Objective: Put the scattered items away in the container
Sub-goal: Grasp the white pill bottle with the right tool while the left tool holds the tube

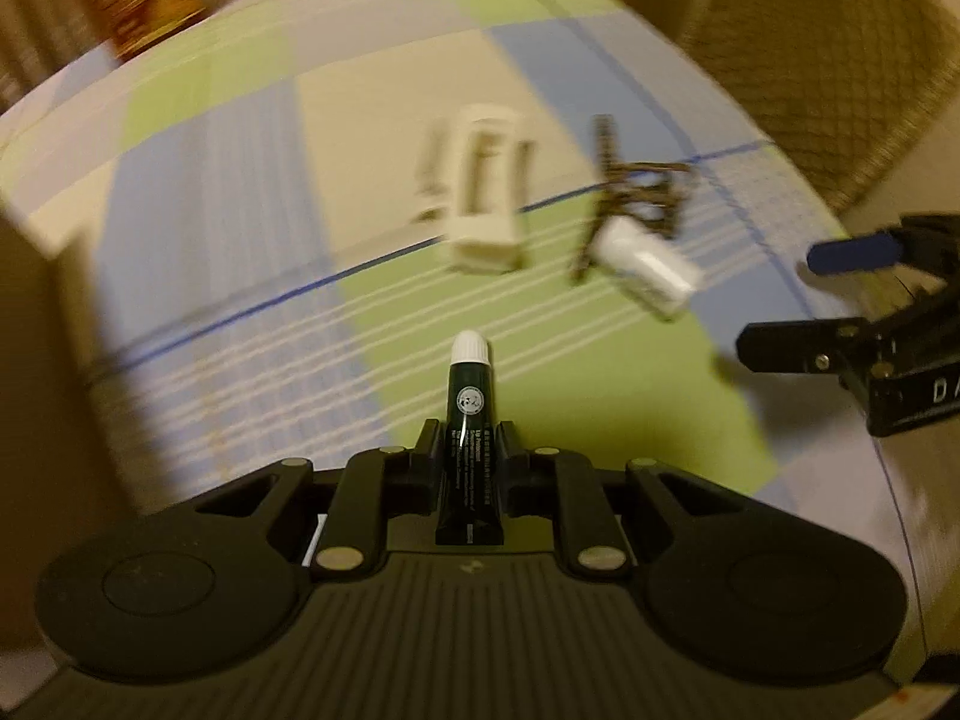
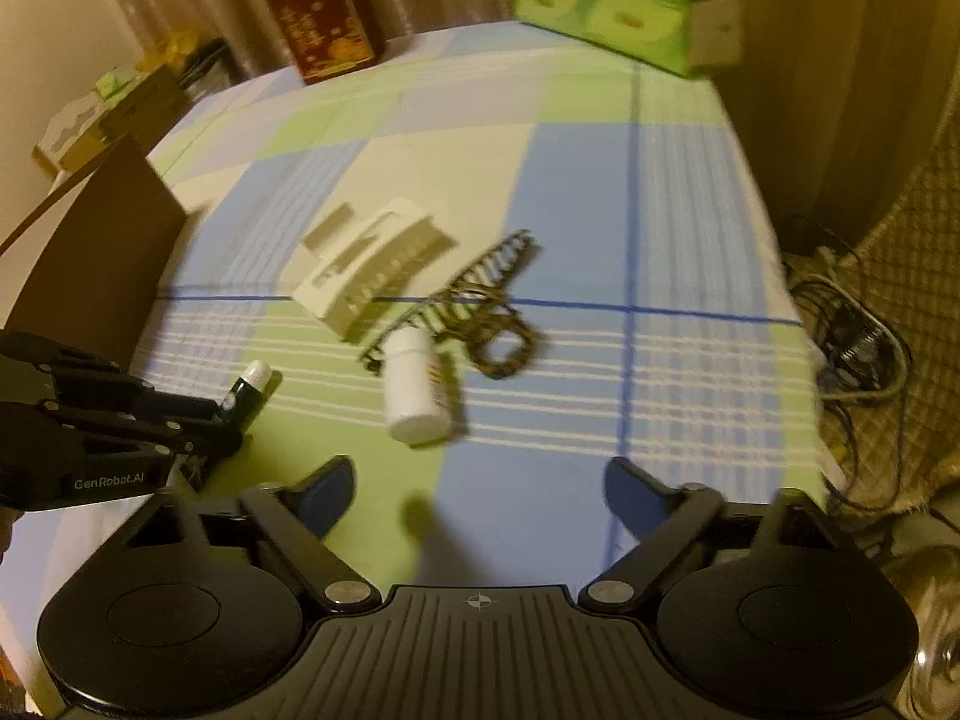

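My left gripper (image 1: pixel 471 441) is shut on a dark green tube with a white cap (image 1: pixel 468 408), held above the checked cloth; it also shows in the right wrist view (image 2: pixel 246 390). My right gripper (image 2: pixel 477 489) is open and empty, just short of a white pill bottle (image 2: pixel 414 387) lying on its side. A brown patterned hair claw clip (image 2: pixel 480 306) lies behind the bottle, touching it. A white and beige box (image 2: pixel 375 276) lies to its left. In the left wrist view the bottle (image 1: pixel 645 264), clip (image 1: pixel 636 192) and box (image 1: pixel 489 192) lie ahead.
A brown cardboard container (image 2: pixel 108 264) stands at the left edge of the cloth. A dark red box (image 2: pixel 324 24) and green tissue packs (image 2: pixel 624 0) stand at the back. Cables (image 2: pixel 852 348) lie off the right edge.
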{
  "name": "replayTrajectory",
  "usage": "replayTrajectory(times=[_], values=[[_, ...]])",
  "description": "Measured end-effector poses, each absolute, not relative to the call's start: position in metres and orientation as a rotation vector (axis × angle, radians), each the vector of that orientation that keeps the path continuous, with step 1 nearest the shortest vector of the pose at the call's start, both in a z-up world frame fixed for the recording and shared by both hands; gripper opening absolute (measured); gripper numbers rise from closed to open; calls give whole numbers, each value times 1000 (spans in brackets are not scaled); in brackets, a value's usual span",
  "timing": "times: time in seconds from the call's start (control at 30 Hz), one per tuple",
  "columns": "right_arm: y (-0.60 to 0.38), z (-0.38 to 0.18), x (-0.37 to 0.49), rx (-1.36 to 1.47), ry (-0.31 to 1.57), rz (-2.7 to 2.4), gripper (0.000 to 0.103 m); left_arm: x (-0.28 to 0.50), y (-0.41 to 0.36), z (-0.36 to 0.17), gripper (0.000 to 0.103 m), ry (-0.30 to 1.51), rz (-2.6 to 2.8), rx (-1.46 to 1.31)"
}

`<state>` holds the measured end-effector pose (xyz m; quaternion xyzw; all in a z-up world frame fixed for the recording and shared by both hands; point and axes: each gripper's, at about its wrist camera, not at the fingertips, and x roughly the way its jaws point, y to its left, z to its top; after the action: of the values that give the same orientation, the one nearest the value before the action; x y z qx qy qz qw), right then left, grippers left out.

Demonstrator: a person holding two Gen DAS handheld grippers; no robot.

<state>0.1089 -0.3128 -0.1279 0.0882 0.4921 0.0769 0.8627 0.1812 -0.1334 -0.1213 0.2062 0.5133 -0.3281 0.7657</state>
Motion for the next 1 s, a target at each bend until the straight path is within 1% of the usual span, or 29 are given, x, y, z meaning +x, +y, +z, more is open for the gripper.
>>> replayTrajectory(times=[0.03, 0.1, 0.23, 0.27, 0.3, 0.33, 0.4, 0.43, 0.47, 0.5, 0.57, 0.6, 0.67, 0.83, 0.87, 0.93, 0.97, 1.0], values=[[-310, -129, 112, 185, 1031, 172, 84, 183, -129, -121, 14, 1124, -685, 433], [-304, -129, 120, 179, 1019, 190, 74, 187, -123, -121, 14, 1136, -646, 401], [-291, -132, 135, 153, 1006, 212, 70, 193, -116, -120, 14, 1150, -618, 363], [-289, -133, 137, 141, 1005, 218, 64, 192, -117, -120, 14, 1148, -616, 364], [-286, -134, 140, 134, 1006, 221, 56, 192, -116, -120, 14, 1147, -615, 363], [-284, -136, 143, 136, 1013, 220, 52, 192, -116, -120, 14, 1146, -614, 361], [-283, -141, 147, 153, 1031, 211, 39, 192, -115, -120, 15, 1145, -611, 353], [-283, -141, 147, 153, 1027, 202, 35, 193, -115, -120, 15, 1146, -611, 348], [-283, -142, 146, 147, 1026, 198, 27, 193, -115, -121, 15, 1145, -610, 344], [-283, -141, 144, 145, 1028, 199, 24, 193, -115, -121, 16, 1145, -608, 341], [-284, -141, 141, 146, 1038, 203, 24, 193, -115, -121, 18, 1143, -613, 335], [-285, -140, 139, 142, 1041, 201, 24, 193, -114, -121, 22, 1143, -617, 332], [-285, -139, 135, 135, 1044, 200, 25, 195, -115, -121, 26, 1144, -626, 321], [-285, -139, 132, 139, 1039, 185, 26, 196, -122, -121, 26, 1122, -636, 345], [-284, -138, 132, 135, 1039, 183, 26, 196, -123, -121, 26, 1116, -635, 353], [-282, -138, 134, 132, 1039, 180, 32, 194, -124, -122, 20, 1100, -634, 378], [-281, -138, 134, 128, 1037, 178, 38, 194, -123, -122, 15, 1096, -637, 380], [-280, -139, 134, 122, 1034, 177, 40, 194, -122, -121, 13, 1097, -636, 374]])
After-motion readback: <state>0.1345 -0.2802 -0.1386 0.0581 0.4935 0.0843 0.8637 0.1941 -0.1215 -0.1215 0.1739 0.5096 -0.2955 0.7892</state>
